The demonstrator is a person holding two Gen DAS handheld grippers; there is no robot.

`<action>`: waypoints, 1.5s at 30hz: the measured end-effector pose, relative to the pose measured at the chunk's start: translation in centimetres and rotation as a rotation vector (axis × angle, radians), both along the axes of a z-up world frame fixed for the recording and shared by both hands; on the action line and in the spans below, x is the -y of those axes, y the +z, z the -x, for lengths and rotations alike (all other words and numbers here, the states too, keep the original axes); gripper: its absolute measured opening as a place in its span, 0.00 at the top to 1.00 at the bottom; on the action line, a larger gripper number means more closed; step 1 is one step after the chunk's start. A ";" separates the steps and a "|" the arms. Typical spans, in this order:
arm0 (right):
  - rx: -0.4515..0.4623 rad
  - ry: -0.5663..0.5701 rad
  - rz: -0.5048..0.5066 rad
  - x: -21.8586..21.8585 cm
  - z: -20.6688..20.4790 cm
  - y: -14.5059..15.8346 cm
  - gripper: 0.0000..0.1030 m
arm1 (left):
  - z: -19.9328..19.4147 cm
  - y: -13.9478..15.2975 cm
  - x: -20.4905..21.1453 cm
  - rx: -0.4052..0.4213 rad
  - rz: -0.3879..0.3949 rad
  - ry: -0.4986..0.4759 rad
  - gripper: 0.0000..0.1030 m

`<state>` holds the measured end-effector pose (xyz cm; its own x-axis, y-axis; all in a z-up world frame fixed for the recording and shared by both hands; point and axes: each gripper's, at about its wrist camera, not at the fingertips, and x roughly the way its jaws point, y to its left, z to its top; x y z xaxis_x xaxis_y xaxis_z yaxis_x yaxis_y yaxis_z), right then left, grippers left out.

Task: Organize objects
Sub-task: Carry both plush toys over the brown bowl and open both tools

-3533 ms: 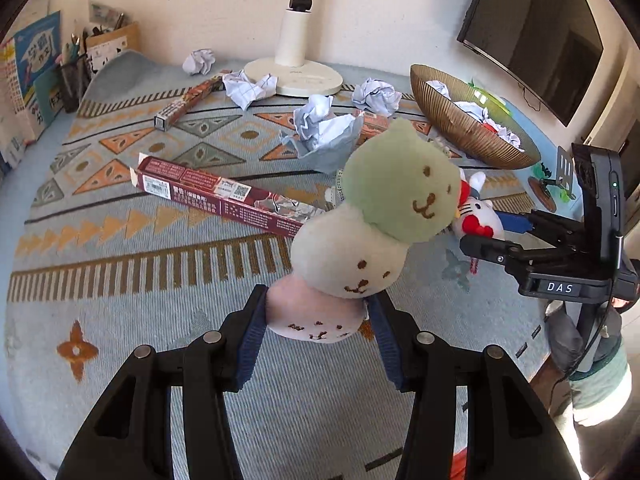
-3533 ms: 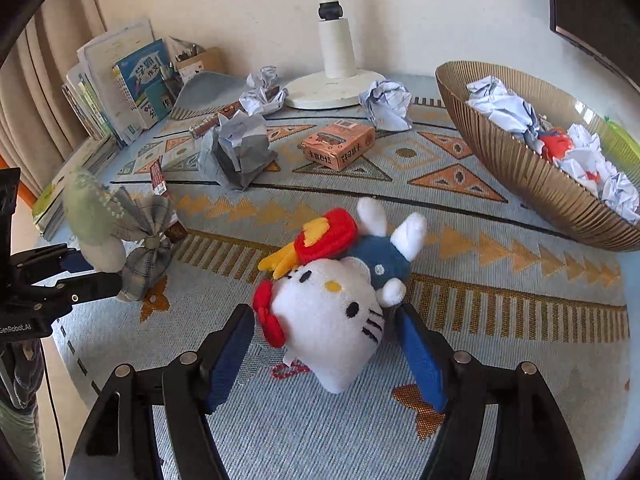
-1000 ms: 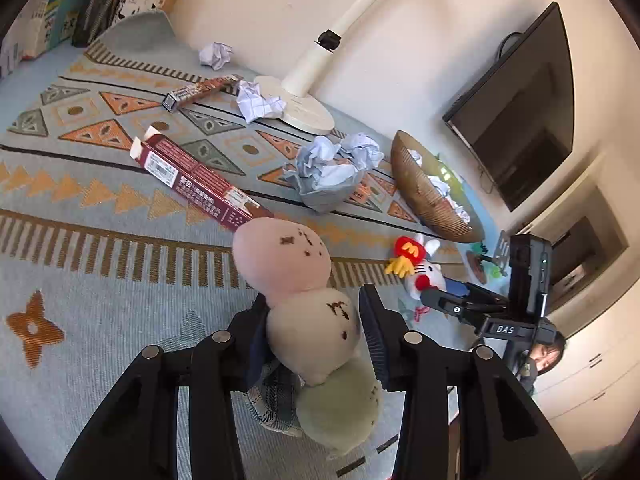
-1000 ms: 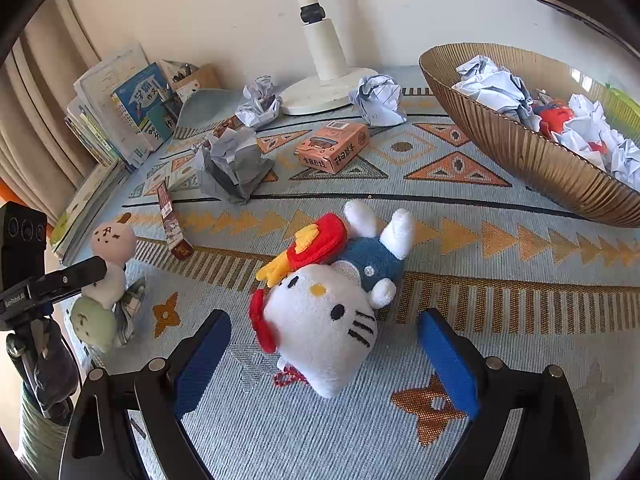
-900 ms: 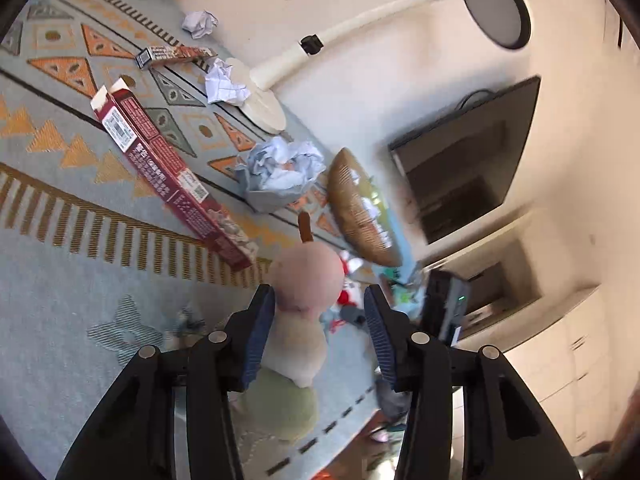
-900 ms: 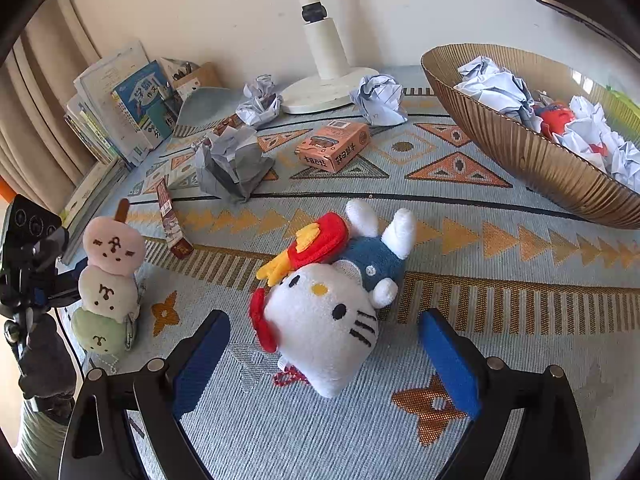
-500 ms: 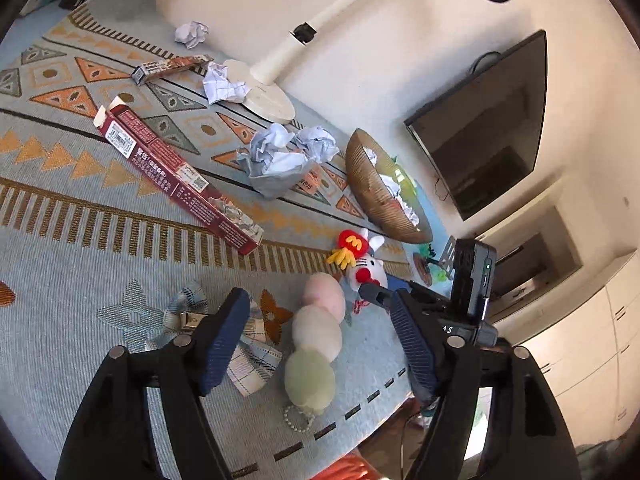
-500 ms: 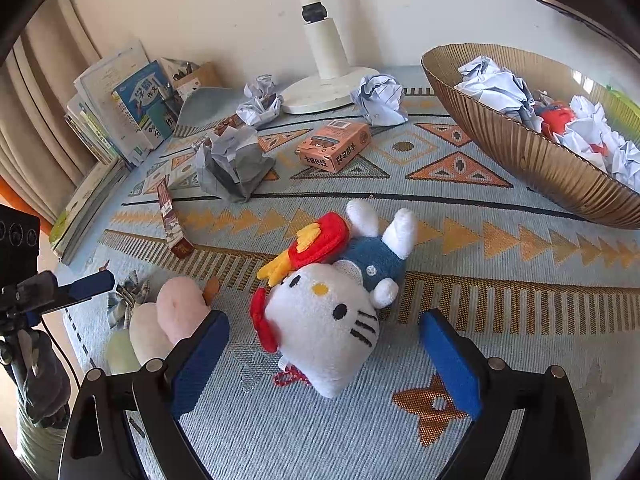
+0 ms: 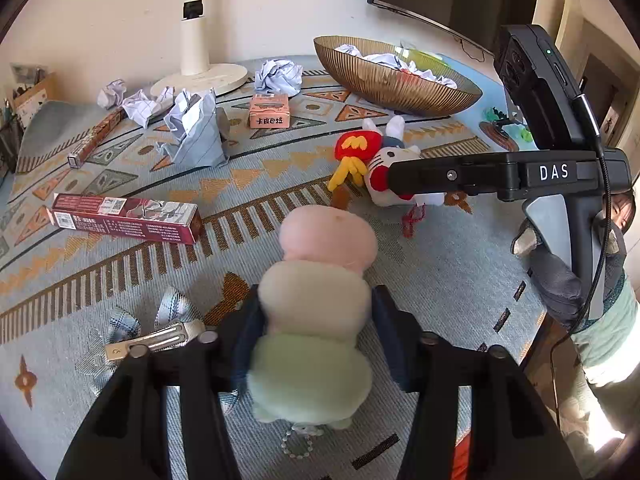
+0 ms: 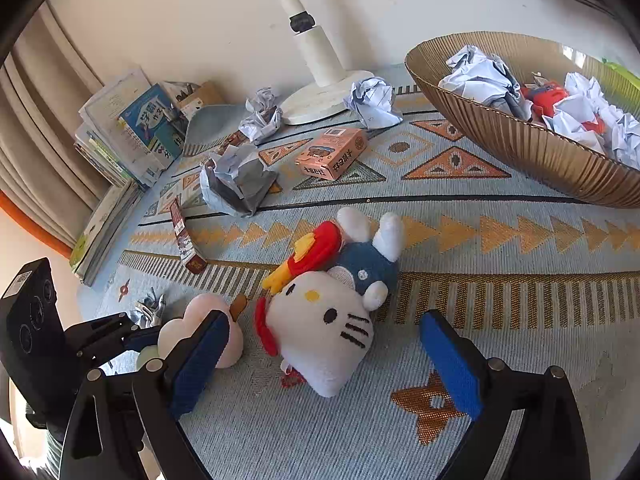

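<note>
Now the left gripper (image 9: 316,328) has closed its jaws on the dango plush (image 9: 316,300).

Its jaws have just been closing, and the pads press the plush's cream middle ball, pink ball farthest from the gripper, green ball nearest; the plush seems to lie on the rug (image 9: 440,264), though the gripper hides its underside. Just right of the plush, the cat plush (image 10: 324,320) lies on the rug between the wide-open jaws of the right gripper (image 10: 324,364), untouched. Beyond the cat plush sit an orange box (image 10: 332,152), crumpled paper (image 10: 236,180) and the bowl (image 10: 520,148). A checked bow clip (image 9: 152,332) lies just left of the dango plush.
</note>
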<state>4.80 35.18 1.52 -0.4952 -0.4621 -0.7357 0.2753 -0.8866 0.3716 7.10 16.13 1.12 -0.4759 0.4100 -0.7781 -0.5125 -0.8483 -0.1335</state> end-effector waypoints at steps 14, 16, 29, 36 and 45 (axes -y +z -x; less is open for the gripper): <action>0.027 -0.142 -0.311 4.5 0.4 -0.6 0.02 | 1.0 -0.5 3.0 -0.053 -0.085 0.323 0.57; 0.012 -0.193 -0.326 4.8 0.4 -0.6 0.11 | 1.0 -0.5 2.9 -0.060 -0.069 0.322 0.57; -0.154 -0.360 -0.148 -4.6 -5.0 4.2 0.45 | 0.4 5.1 -2.5 -0.118 -0.159 0.157 0.57; -0.290 -0.492 -0.166 -11.6 -3.6 11.1 0.45 | 6.6 9.7 -9.3 -0.108 -0.245 0.051 0.57; -0.282 -0.498 -0.295 -14.5 7.3 13.2 0.29 | 16.7 12.9 -16.8 -0.176 -0.314 0.035 0.38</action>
<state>-2.46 49.68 14.75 -0.7913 0.0754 -0.6067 -0.1444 -0.9873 0.0656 -9.56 32.92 13.97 -0.6095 0.5967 -0.5220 -0.5219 -0.7976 -0.3024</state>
